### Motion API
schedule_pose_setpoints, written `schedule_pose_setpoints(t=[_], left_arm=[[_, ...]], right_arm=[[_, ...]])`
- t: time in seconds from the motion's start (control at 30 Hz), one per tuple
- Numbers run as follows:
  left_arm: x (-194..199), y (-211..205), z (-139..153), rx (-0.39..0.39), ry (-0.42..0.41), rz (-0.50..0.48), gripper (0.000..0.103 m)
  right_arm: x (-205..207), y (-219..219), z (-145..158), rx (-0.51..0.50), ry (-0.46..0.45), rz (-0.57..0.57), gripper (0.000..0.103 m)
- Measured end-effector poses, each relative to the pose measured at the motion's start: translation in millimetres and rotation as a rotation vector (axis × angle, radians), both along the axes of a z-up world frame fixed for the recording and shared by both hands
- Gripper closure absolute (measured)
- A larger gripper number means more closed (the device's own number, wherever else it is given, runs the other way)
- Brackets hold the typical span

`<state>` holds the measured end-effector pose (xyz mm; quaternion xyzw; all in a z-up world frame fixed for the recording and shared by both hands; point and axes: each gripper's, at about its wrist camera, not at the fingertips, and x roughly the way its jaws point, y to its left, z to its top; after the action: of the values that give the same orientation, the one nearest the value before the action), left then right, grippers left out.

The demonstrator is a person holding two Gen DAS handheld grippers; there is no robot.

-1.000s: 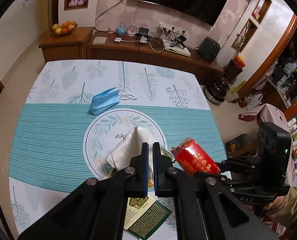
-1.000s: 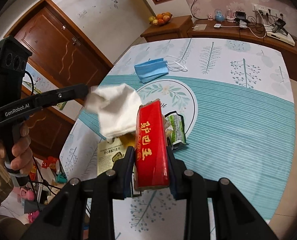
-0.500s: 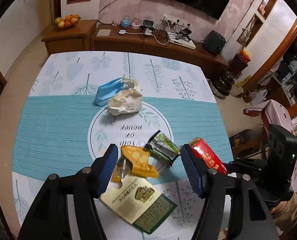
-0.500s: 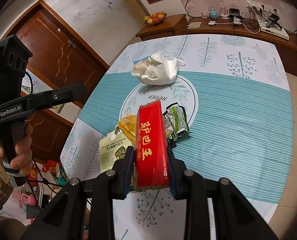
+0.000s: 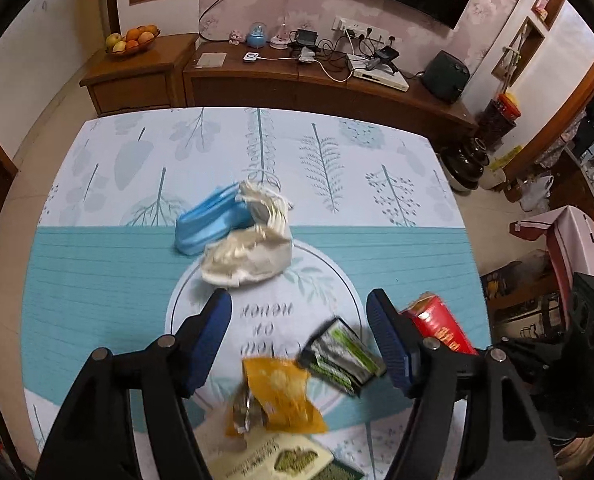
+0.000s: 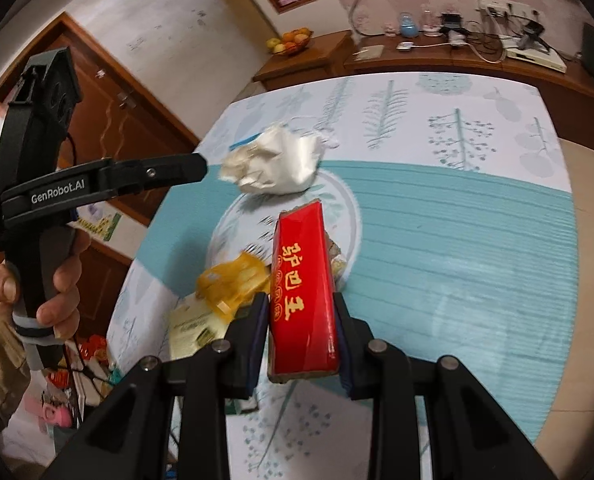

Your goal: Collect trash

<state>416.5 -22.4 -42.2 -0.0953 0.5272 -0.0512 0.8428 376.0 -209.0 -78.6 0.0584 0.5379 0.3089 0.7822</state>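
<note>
The left gripper, jaws opening and empty, has just dropped the crumpled tissue beside the blue mask at the far pile, while the right gripper stays clamped on the red box.

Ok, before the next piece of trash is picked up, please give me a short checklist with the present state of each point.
1. Left tool free to grasp: ok, nothing between its pads, jaws opening.
2. Right tool grip on the red box: ok, both pads press its sides.
3. Crumpled tissue released: ok, it lies on the table against the blue face mask.
4. Next pieces in view: ok, yellow wrapper and green wrapper lie below the left tool.
5. Wrappers separate enough to take one alone: cannot tell, the picture is blurred.
6. Place to collect the trash: cannot tell, no bin is seen.
</note>
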Motion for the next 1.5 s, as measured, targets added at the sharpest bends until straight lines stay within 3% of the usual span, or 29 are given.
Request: schedule_pose_setpoints(t=[0.17, 0.4, 0.87, 0.97, 1.0, 1.1, 1.4, 1.43, 1.5], left_arm=[[28, -2, -15, 0.042, 0.020, -0.010, 0.035], [60, -1, -38, 0.097, 0.050, -0.005, 0.035], [85, -25, -61, 0.297, 0.037, -0.082, 0.035], [91, -27, -68, 0.310, 0.066, -0.105, 0.035], [92, -28, -71, 0.320, 0.075, -0.109, 0.036], [94, -31, -83, 0.330, 0.112, -0.124, 0.052], [80, -38, -78, 0.339, 0.093, -0.123, 0.065], [77, -38, -76, 0.341, 0.091, -0.122, 0.074], [70, -37, -72, 0.335, 0.090, -0.117, 0.076]], right_arm=[[26, -6, -5, -0.025, 0.011, -0.072, 0.073], [51, -4, -13, -0.009, 0.016, -0.073, 0.073], [60, -10, -32, -0.010, 0.068, -0.084, 0.073], [61, -11, -34, -0.007, 0.072, -0.089, 0.073], [61, -12, -34, -0.006, 0.072, -0.089, 0.073], [60, -12, -36, -0.007, 0.076, -0.088, 0.073], [58, -16, -34, -0.003, 0.072, -0.102, 0.073], [57, -17, -32, -0.001, 0.070, -0.105, 0.073], [53, -18, -29, 0.005, 0.066, -0.113, 0.073]])
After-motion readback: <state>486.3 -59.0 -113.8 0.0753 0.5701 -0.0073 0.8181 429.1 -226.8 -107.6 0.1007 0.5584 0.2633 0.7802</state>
